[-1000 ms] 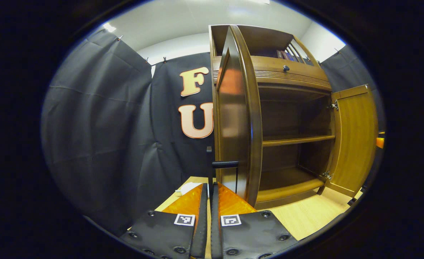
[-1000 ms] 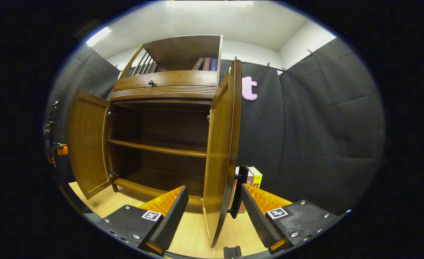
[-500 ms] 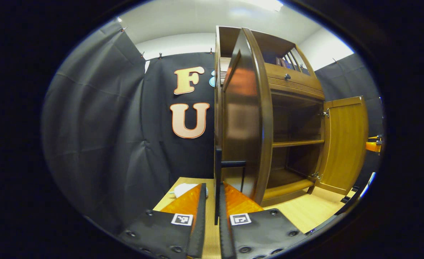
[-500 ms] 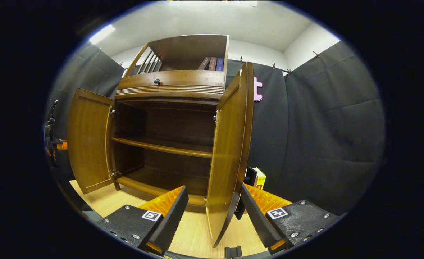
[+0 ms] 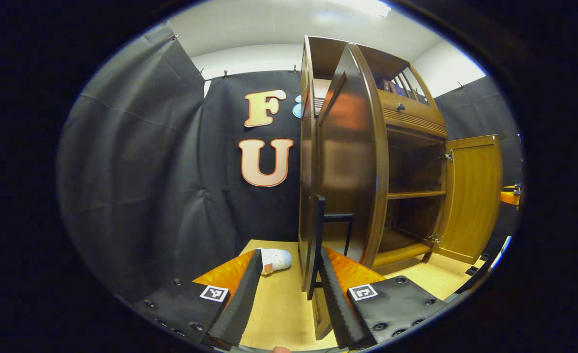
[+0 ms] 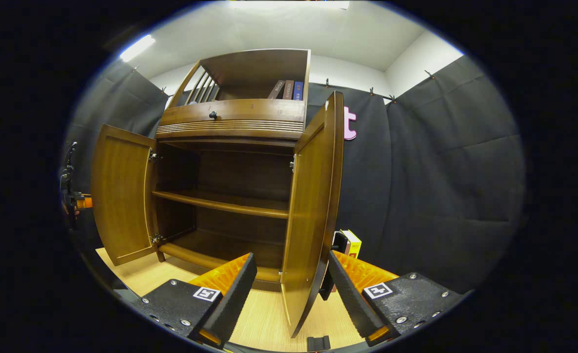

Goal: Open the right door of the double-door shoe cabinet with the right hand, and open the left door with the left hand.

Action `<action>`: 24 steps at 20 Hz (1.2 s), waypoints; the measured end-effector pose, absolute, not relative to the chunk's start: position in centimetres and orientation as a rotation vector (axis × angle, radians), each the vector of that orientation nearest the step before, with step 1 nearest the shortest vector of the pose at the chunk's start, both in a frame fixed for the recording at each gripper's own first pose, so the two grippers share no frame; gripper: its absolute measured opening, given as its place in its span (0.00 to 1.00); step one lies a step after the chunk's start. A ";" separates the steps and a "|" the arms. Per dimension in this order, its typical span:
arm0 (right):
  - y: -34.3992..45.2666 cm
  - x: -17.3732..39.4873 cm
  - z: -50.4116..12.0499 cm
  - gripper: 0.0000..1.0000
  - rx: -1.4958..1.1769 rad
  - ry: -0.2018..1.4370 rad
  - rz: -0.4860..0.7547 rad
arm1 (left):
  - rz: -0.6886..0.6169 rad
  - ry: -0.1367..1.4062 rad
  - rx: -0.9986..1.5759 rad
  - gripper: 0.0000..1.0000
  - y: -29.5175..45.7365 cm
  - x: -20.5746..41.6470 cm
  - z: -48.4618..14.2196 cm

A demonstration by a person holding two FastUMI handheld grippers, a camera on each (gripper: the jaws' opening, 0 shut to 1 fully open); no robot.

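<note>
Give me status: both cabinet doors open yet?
Done: right door and left door both stand swung wide, shelves exposed. In hand: left gripper is open, the left door's handle between its fingers; right gripper open astride the right door's edge. Left: only withdrawing, it seems.

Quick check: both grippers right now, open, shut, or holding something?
Left gripper: open, fingers straddle the brown wooden left door's black handle.
Right gripper: open, the brown wooden right door between its fingers.

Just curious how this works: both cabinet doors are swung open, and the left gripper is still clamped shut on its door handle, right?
Not quite. Both doors are open, but the left gripper is open, not clamped; the left gripper view shows the handle between its spread fingers, against the right one.
</note>
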State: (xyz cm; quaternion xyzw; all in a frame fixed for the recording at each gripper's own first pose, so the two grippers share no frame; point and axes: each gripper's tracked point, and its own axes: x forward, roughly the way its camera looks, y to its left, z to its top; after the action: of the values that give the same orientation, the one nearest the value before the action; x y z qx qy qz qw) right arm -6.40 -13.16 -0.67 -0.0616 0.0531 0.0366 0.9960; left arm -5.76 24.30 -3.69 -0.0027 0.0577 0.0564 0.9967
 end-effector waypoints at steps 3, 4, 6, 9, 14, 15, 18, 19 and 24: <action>-13.2 -6.4 -0.8 0.96 -0.117 0.116 0.068 | 0.177 0.101 -0.006 0.76 25.6 -8.5 -2.5; -13.0 -6.5 -0.8 0.91 -0.111 0.119 0.070 | 0.190 0.098 -0.005 0.77 25.4 -8.9 -2.2; -12.7 -6.6 -0.7 0.91 -0.104 0.119 0.075 | 0.212 0.105 0.019 0.80 24.3 -9.6 -1.6; -12.3 -6.7 -0.5 0.91 -0.099 0.113 0.079 | 0.195 0.091 0.031 0.81 20.0 -8.7 0.2; -12.7 -7.4 -1.1 0.96 -0.072 0.125 0.069 | 0.223 0.053 0.043 0.82 14.7 -6.9 1.8; -12.8 -7.4 -1.1 0.96 -0.068 0.123 0.065 | 0.242 0.048 0.046 0.86 14.7 -6.7 1.7; -12.8 -7.5 -1.3 0.91 -0.062 0.115 0.048 | 0.290 0.025 0.036 0.95 15.2 -6.6 2.3; -12.7 -7.5 -1.1 0.96 -0.058 0.110 0.044 | 0.291 0.009 0.033 0.95 14.9 -6.9 2.9; -11.5 -7.2 -0.8 0.96 -0.071 0.084 0.041 | 0.200 -0.029 0.007 0.86 10.8 -5.8 4.2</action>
State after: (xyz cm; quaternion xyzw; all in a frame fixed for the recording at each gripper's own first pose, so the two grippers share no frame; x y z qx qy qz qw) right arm -7.24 -11.48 -0.80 -0.0356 0.0418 0.0207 0.9983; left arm -5.81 10.78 4.18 0.0035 -0.0146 0.1000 0.9949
